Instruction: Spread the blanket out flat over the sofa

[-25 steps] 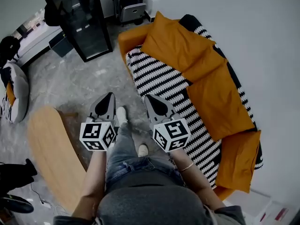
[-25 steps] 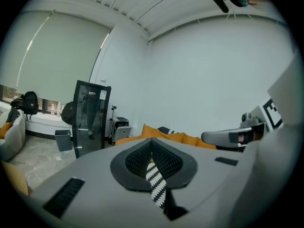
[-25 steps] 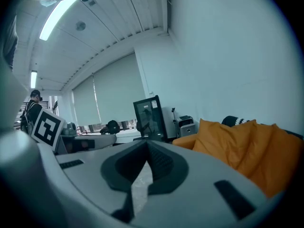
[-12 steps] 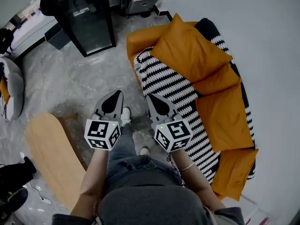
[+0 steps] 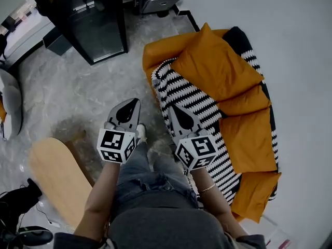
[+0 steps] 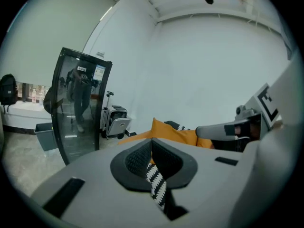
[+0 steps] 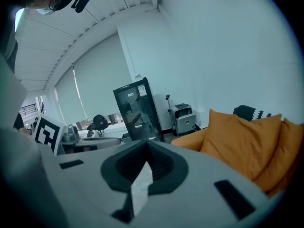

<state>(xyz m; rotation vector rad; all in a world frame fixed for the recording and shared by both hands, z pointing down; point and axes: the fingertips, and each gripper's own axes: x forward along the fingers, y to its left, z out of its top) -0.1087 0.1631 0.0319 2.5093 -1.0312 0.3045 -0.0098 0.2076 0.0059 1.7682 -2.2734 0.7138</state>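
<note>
Left gripper point(image 5: 133, 106) is shut, ribbed pads point(image 6: 137, 159) pressed together. It hangs over the grey stone-look floor point(image 5: 78, 87), just beside the person's shoe point(image 5: 141, 133) and apart from the sofa point(image 5: 155, 48). A sliver of zigzag shows in the slot under the pads in its own view. Nothing trails off it in the head view though, so I read that as pattern seen through the gap, not a pinch (happy to be corrected).

Right gripper point(image 5: 175, 110) is the same deal: jaws together, with just a pale sliver in the slot that I'd guess is floor. It hovers by the front edge of the seat.

With 2 closed, empty-looking tools held back from the seat, my take is the spreading is pretty much done and this is a stand-back-and-check pose.

The blanket point(image 5: 192, 100) lies over the seat. It looks like a chunky knit in black and white zigzag rows, draped a bit down the front and running up behind the backrest, where a dark striped edge peeks out. It seems flat, with no big bunches I can spot.

On it sit plump orange cushions point(image 5: 215, 64), smooth matte fabric, leaning on the back. They probably help pin the knit in place.
</note>
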